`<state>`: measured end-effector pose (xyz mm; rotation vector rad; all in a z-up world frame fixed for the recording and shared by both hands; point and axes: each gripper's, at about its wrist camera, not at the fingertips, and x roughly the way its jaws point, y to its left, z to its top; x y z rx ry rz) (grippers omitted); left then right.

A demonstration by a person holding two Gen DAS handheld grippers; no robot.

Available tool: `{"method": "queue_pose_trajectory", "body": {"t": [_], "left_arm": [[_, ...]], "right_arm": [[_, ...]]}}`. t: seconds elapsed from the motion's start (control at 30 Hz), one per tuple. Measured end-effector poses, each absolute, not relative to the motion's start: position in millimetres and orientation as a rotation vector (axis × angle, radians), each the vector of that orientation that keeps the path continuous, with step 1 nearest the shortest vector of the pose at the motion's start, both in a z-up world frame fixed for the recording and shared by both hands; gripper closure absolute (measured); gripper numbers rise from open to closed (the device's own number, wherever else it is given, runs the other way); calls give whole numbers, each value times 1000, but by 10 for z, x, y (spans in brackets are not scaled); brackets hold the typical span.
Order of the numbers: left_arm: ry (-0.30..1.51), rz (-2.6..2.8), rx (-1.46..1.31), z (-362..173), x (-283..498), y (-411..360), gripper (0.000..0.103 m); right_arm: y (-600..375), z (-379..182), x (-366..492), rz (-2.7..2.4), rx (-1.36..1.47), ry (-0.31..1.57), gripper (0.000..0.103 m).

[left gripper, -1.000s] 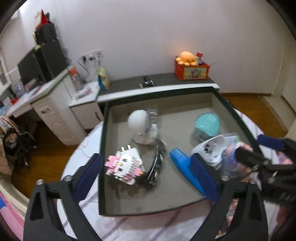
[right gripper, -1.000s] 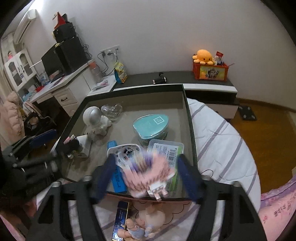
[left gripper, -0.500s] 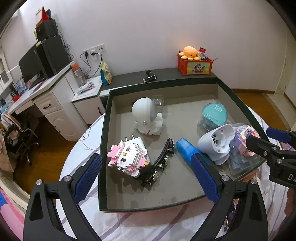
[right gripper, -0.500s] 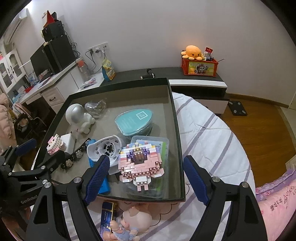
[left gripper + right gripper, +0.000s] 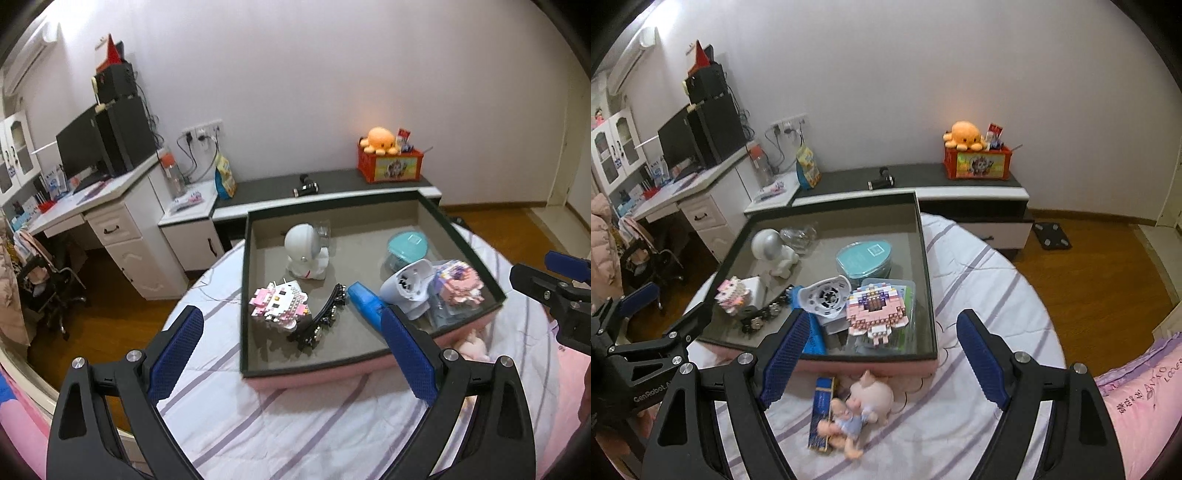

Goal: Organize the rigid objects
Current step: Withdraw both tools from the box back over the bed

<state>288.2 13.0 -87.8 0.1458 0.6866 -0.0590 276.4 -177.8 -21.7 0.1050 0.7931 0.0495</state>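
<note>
A dark-rimmed tray (image 5: 373, 356) (image 5: 925, 258) on the bed holds a white astronaut figure (image 5: 304, 251) (image 5: 772, 251), a pink-and-white block cat (image 5: 279, 304) (image 5: 735, 291), a black hair clip (image 5: 319, 321), a blue object (image 5: 365, 299), a white fan (image 5: 410, 286) (image 5: 827, 295), a teal box (image 5: 406, 249) (image 5: 864, 256) and a pink block figure (image 5: 460, 284) (image 5: 875, 308) lying on a clear case. My left gripper (image 5: 291, 354) is open and empty before the tray's near edge. My right gripper (image 5: 882, 360) is open and empty, back from the pink block figure.
A pig doll (image 5: 864, 402) and a blue packet (image 5: 822, 413) lie on the striped bedsheet in front of the tray. A white desk (image 5: 110, 218), a low dark cabinet (image 5: 332, 184) with an orange plush and red box (image 5: 388, 158) stand behind.
My right gripper let go of the pink block figure on the clear case in the tray and drew back. Both grippers have pulled away from the tray.
</note>
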Motion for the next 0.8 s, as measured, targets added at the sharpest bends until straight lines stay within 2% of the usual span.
{"method": "queue_pose_trajectory", "body": {"t": [0.8], "left_arm": [[312, 24, 36, 108, 1232, 519, 0]], "right_arm": [[-1430, 816, 1161, 15, -20, 418, 19]]}}
